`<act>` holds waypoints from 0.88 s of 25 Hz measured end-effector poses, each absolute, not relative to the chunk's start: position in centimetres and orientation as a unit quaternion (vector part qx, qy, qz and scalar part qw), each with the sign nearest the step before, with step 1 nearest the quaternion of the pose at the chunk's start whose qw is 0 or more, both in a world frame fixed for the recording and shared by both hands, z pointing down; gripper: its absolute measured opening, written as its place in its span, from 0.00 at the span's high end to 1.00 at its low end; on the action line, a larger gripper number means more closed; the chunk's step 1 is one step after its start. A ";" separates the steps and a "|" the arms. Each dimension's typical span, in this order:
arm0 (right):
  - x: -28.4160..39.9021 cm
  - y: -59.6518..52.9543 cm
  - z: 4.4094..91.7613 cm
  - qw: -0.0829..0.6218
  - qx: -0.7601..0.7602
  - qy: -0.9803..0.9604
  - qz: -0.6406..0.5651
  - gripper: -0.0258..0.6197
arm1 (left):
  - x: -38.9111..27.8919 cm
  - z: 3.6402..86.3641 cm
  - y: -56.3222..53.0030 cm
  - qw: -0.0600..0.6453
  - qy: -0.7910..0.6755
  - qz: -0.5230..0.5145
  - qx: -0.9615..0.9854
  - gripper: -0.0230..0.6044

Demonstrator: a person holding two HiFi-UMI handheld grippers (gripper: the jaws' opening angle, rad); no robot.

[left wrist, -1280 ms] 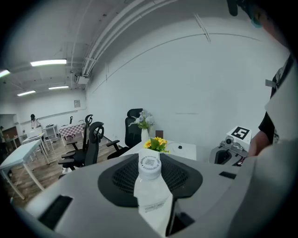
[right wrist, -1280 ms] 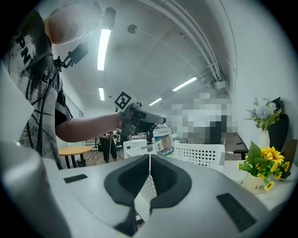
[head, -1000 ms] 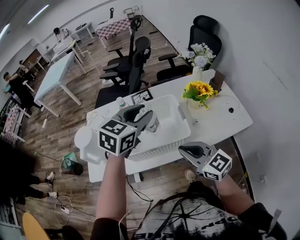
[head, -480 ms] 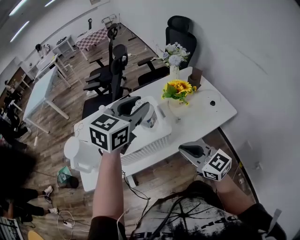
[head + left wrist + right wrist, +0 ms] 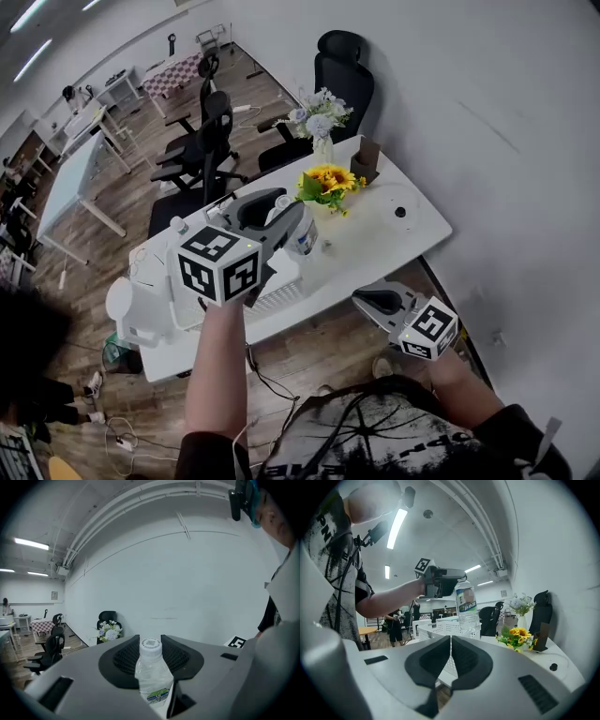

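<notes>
My left gripper [image 5: 281, 217] is shut on a clear plastic water bottle [image 5: 305, 239] with a white cap and a green-blue label. It holds the bottle in the air above a white perforated basket [image 5: 279, 289] on a white table [image 5: 384, 239]. In the left gripper view the bottle [image 5: 152, 677] stands upright between the dark pads, cap up, at the left gripper [image 5: 151, 667]. The right gripper view shows that bottle [image 5: 466, 604] hanging over the basket [image 5: 440, 629]. My right gripper [image 5: 450, 660] is shut on nothing; it hovers off the table's near edge, right gripper [image 5: 375, 302].
A pot of sunflowers [image 5: 325, 180], a vase of pale flowers [image 5: 317, 117], a small dark box [image 5: 366, 161] and a black dot-like object [image 5: 400, 212] stand on the table. Black office chairs [image 5: 337, 66] stand behind it. A white wall is at the right.
My left gripper has risen with the bottle, from basket level to well above its rim. The left gripper view now faces the wall. The right gripper has stayed shut.
</notes>
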State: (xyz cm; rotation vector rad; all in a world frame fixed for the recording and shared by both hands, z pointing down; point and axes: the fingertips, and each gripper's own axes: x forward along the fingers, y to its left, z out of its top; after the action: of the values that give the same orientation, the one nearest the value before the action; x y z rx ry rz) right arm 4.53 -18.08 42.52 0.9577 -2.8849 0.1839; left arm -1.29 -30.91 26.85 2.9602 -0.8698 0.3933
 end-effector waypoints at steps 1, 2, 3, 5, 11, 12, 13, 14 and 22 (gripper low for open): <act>5.3 -18.1 42.6 0.050 0.314 -0.946 0.062 0.92 | -0.5 27.1 -30.9 0.020 -0.279 0.123 0.952 0.73; 6.1 -18.2 42.7 0.053 0.315 -0.945 0.063 0.92 | 0.3 27.3 -31.0 0.024 -0.279 0.120 0.953 0.73; 6.9 -18.3 42.9 0.054 0.316 -0.945 0.064 0.92 | 1.1 27.7 -31.1 0.027 -0.279 0.118 0.953 0.73; 8.3 -18.6 43.2 0.056 0.318 -0.944 0.066 0.92 | 2.7 28.6 -31.3 0.030 -0.279 0.117 0.953 0.73; 11.7 -19.3 44.3 0.062 0.325 -0.940 0.080 0.92 | 6.9 31.7 -31.9 0.041 -0.277 0.115 0.953 0.73; 12.1 -19.4 44.5 0.064 0.325 -0.940 0.082 0.92 | 7.5 32.2 -32.0 0.041 -0.277 0.114 0.953 0.73; 12.4 -19.5 44.8 0.067 0.324 -0.940 0.083 0.92 | 8.0 32.8 -32.2 0.042 -0.278 0.114 0.953 0.73; 12.8 -19.6 45.1 0.070 0.324 -0.940 0.084 0.92 | 8.5 33.4 -32.3 0.043 -0.278 0.113 0.953 0.73; 15.4 -20.9 47.1 0.089 0.326 -0.936 0.096 0.92 | 11.4 38.6 -33.4 0.049 -0.291 0.102 0.950 0.73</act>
State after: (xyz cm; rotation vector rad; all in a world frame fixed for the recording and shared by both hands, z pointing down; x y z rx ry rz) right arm 15.42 -20.95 47.14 0.9704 -2.7852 0.2855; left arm 11.40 -33.40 38.61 2.8943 -0.8863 0.3112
